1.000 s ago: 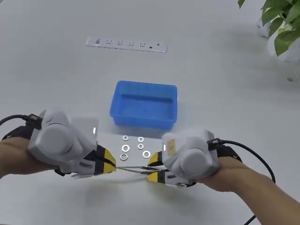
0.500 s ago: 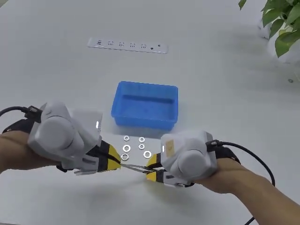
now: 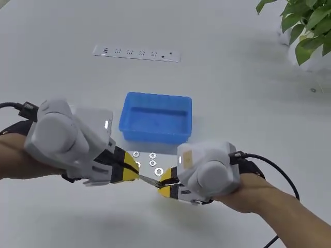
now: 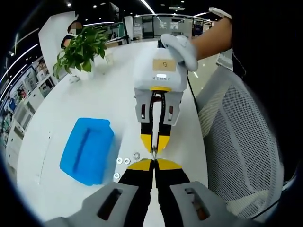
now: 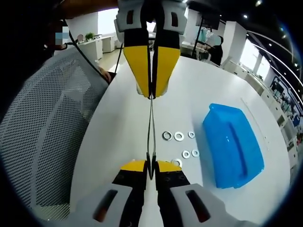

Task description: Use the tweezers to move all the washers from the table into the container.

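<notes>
Clamped the tweezers (image 3: 149,180) at lower centre, one end in the left tool (image 3: 136,173), the other in the right tool (image 3: 162,185). Found washers (image 3: 159,171) loose on the bench (image 3: 232,103) just under the mid-frame blue container (image 3: 155,135).

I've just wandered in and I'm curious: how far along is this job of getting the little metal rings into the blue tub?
Hardly begun. Done: nothing that can be seen; the blue container shows no washer inside. In hand: the tweezers are pinched at either end by the left gripper and the right gripper. Left: all six washers lie on the table beside the container.
</notes>
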`<state>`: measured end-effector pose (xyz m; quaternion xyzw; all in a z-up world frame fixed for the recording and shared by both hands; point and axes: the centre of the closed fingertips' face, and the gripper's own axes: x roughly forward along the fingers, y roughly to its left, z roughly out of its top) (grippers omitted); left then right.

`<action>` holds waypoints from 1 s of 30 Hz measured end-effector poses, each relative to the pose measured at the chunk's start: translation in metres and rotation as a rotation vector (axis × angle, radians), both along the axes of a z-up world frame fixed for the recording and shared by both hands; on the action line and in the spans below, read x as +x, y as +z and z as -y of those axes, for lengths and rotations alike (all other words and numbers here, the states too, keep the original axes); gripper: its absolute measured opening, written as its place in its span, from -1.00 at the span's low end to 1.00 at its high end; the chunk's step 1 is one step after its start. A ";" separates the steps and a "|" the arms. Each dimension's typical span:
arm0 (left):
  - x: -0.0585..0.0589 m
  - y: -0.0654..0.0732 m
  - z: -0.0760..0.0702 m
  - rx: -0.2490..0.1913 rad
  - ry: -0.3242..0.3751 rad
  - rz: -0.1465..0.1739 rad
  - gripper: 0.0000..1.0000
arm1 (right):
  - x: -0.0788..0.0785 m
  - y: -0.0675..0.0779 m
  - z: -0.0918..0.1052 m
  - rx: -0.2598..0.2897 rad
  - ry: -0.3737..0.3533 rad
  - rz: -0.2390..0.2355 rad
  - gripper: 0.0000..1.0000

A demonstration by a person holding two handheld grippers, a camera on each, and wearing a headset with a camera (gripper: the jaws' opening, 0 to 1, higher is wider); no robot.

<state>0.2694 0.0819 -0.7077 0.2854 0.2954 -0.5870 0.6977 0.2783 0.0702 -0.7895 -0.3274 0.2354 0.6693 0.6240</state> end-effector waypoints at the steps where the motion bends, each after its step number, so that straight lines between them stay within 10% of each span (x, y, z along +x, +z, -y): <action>1: 0.000 0.002 0.001 0.000 -0.006 0.005 -0.90 | -0.001 0.001 -0.001 0.002 -0.003 -0.004 -0.84; 30: -0.007 0.004 0.025 -0.040 -0.070 -0.011 -0.89 | -0.012 -0.006 -0.010 0.044 -0.025 -0.039 -0.84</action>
